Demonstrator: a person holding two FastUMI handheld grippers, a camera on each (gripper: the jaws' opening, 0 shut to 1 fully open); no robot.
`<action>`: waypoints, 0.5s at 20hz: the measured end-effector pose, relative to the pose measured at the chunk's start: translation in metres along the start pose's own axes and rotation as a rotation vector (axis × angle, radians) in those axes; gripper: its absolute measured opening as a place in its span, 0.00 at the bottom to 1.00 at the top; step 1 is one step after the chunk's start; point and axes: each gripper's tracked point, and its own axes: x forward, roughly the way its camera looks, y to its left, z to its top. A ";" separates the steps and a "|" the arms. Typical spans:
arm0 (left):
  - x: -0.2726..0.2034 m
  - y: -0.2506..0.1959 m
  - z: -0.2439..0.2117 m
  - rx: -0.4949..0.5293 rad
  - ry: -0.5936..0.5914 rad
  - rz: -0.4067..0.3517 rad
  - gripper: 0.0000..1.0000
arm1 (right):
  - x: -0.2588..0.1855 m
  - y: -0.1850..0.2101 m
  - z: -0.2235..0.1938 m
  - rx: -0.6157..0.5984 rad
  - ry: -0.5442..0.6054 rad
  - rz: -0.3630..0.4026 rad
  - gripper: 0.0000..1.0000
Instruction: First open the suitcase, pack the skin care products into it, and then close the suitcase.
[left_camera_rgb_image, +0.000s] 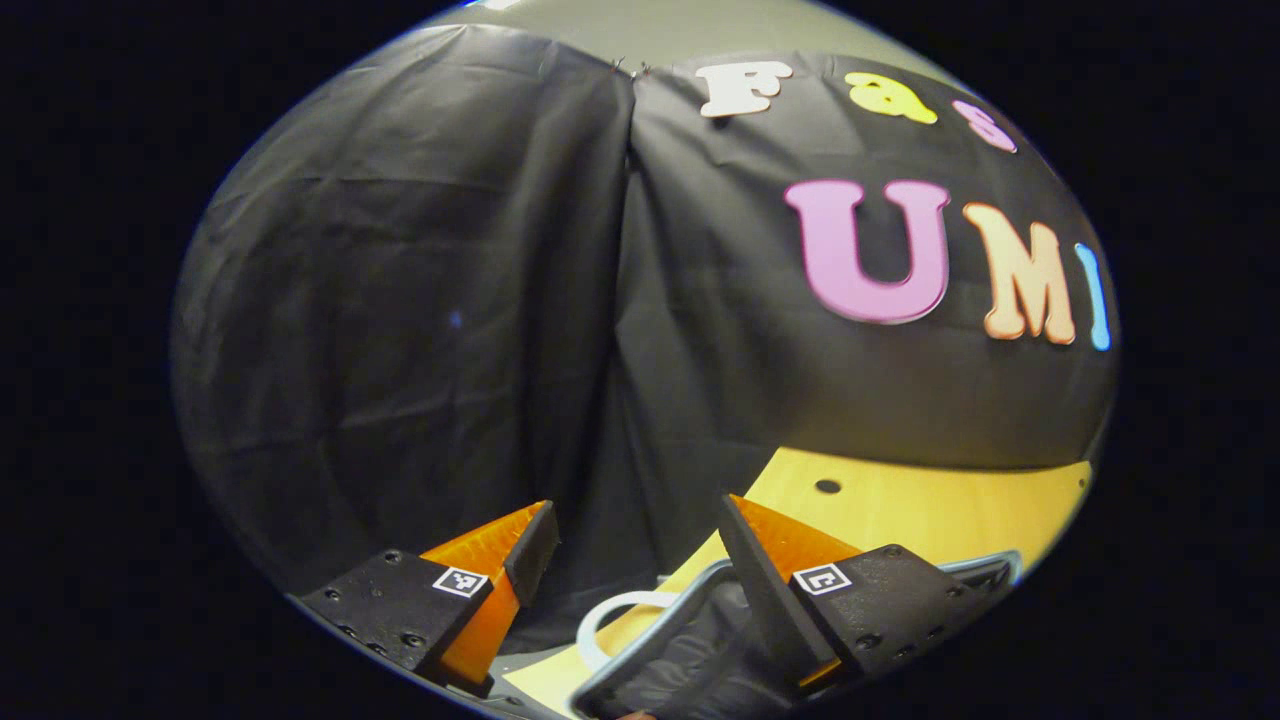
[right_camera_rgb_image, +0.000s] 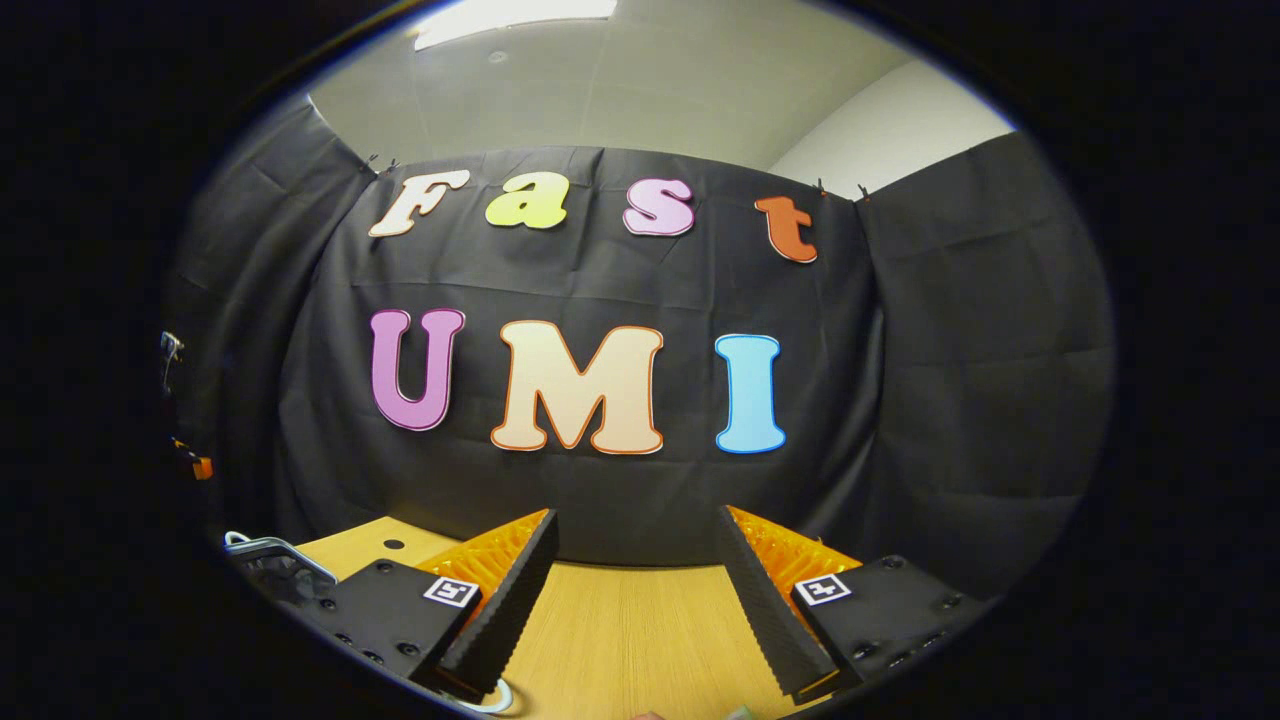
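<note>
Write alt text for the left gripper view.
The left gripper, jaws open and empty, points at the black cloth wall. Below its fingers lies the rim of an open suitcase on a wooden table.

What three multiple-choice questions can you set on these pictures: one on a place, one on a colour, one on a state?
1. In the left gripper view, where is the suitcase?
A. hung on the wall
B. low in the view, on the table
C. on the ceiling

2. What colour is the table?
A. white
B. blue
C. yellow wood

3. How does the right gripper stand?
A. open, holding nothing
B. shut on a bottle
C. shut on cloth

Key: 1 B, its grey rim lies low on the table; 2 C, the yellow grain shows; 3 A, the jaws stand wide apart.
</note>
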 end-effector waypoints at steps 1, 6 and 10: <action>-0.017 -0.014 0.015 -0.001 -0.030 -0.017 0.95 | 0.000 -0.008 0.000 0.001 -0.002 0.007 0.98; -0.080 -0.109 0.064 0.015 -0.159 -0.142 0.95 | 0.000 -0.046 -0.005 -0.009 -0.017 0.048 0.99; -0.119 -0.193 0.066 0.022 -0.180 -0.261 0.94 | -0.012 -0.078 -0.024 0.006 0.001 0.074 0.98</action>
